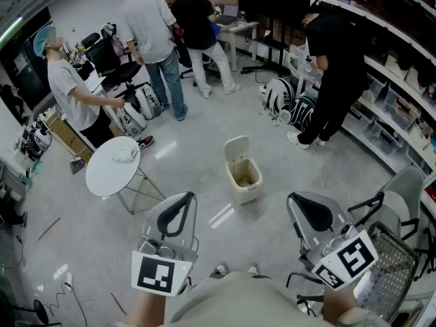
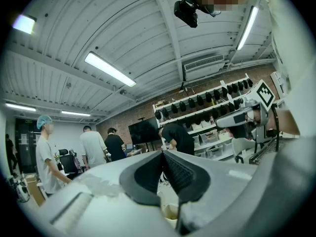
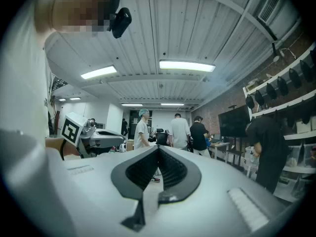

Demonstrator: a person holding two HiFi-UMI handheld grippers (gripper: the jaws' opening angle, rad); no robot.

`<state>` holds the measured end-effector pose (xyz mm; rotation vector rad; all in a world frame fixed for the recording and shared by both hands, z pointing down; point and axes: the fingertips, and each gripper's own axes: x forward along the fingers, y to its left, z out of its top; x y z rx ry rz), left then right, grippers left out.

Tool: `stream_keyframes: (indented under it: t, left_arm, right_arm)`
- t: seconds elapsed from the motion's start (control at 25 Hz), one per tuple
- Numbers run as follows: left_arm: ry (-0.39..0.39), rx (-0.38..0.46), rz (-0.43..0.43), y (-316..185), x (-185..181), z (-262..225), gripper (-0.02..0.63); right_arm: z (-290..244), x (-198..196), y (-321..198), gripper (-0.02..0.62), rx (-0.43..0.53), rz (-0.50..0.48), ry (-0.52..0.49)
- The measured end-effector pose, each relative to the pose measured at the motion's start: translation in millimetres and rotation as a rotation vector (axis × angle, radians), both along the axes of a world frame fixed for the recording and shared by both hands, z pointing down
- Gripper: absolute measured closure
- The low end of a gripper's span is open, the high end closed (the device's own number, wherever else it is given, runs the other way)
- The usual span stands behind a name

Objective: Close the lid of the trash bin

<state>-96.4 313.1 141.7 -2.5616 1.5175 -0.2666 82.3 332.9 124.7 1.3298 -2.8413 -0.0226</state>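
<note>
Seeing the trash bin (image 1: 244, 191) standing on the floor (image 1: 204, 121), lid (image 1: 236, 148) tilting up behind its tan inside, contents unclear. Holding left hand-held gripper (image 1: 187, 199) and right hand-held gripper (image 1: 294, 201) well short of the bin, flanking it, both with jaws pressing together, gripping nothing.

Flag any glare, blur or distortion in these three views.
Head view: sharp, with bright reflections on the floor by the bin. Left gripper view: heavy fisheye, dark corners, ceiling light blown out. Right gripper view: same fisheye and dark corners, its ceiling light also blown out.
</note>
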Motion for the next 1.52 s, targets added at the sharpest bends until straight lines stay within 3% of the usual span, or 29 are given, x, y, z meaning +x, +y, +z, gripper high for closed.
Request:
stream_keyframes:
  t: [0.84, 1.16, 1.52]
  left_arm:
    - [-0.023, -0.050, 0.029, -12.9, 83.9, 26.4, 0.603]
    - [-0.039, -0.078, 0.026, -36.8, 87.3, 37.4, 0.603]
    - [-0.036, -0.090, 0.044, -97.4, 87.6, 57.8, 0.603]
  right_arm:
    - [38.9, 68.1, -13.0, 0.592, -0.082, -0.016, -0.069]
    - [49.6, 73.1, -39.8, 0.592, -0.096, -0.017, -0.061]
    - [76.4, 67.0, -97.7, 0.592, -0.142, -0.016, -0.044]
